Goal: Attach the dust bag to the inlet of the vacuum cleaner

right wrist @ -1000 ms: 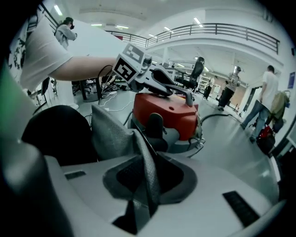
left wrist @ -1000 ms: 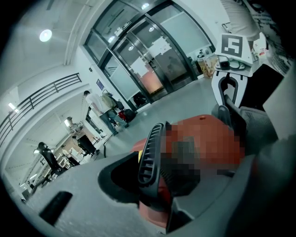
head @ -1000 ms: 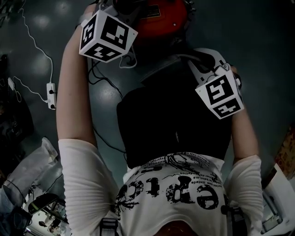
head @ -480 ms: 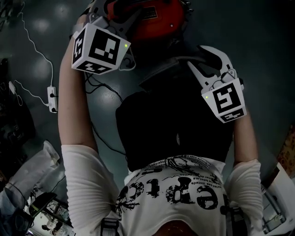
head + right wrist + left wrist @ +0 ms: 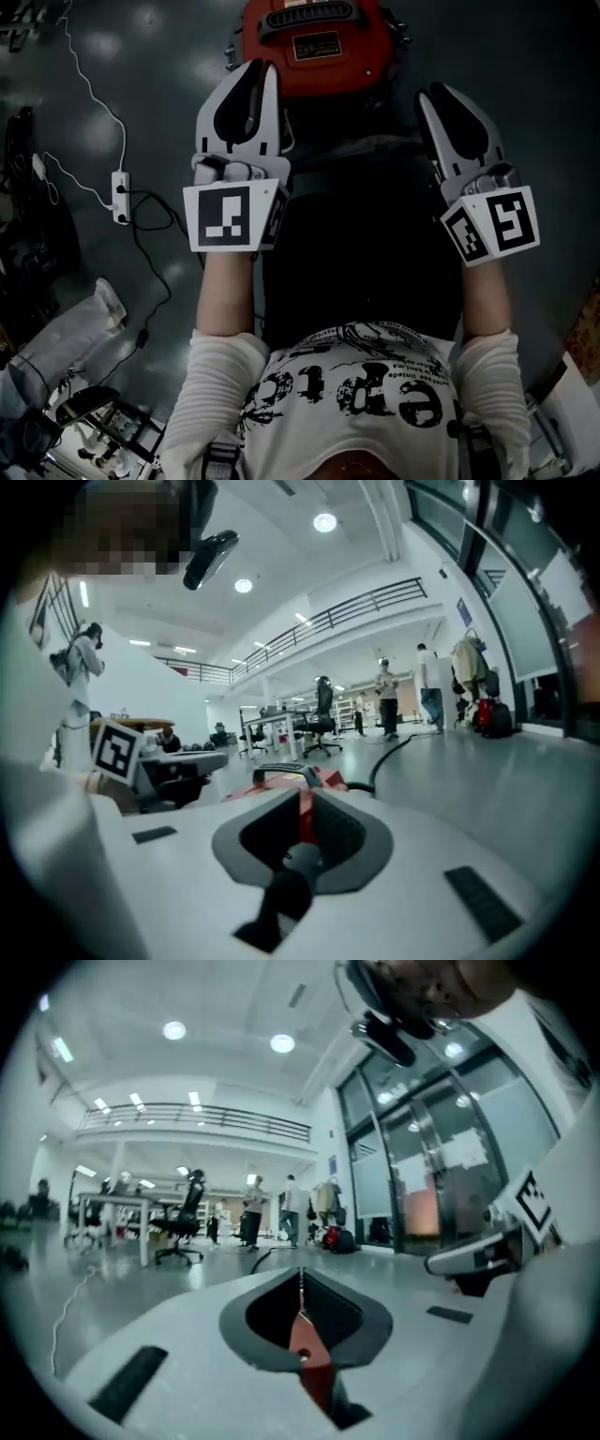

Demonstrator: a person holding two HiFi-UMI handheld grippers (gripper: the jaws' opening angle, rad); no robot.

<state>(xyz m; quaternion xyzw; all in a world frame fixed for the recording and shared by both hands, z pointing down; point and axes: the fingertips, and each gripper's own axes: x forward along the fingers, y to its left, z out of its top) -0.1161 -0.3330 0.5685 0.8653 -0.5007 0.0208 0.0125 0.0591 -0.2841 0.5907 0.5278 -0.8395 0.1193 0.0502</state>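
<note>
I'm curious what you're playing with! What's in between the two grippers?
Seen in the head view, dark fabric lies between the left gripper and the right gripper, on the near side of the red vacuum cleaner.

Red vacuum cleaner (image 5: pixel 319 42) stands upright, black dust bag (image 5: pixel 361 253) lying just beside.

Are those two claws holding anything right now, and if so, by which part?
Nothing is held. The left gripper and the right gripper both have their jaws together and empty, near the red vacuum cleaner.
</note>
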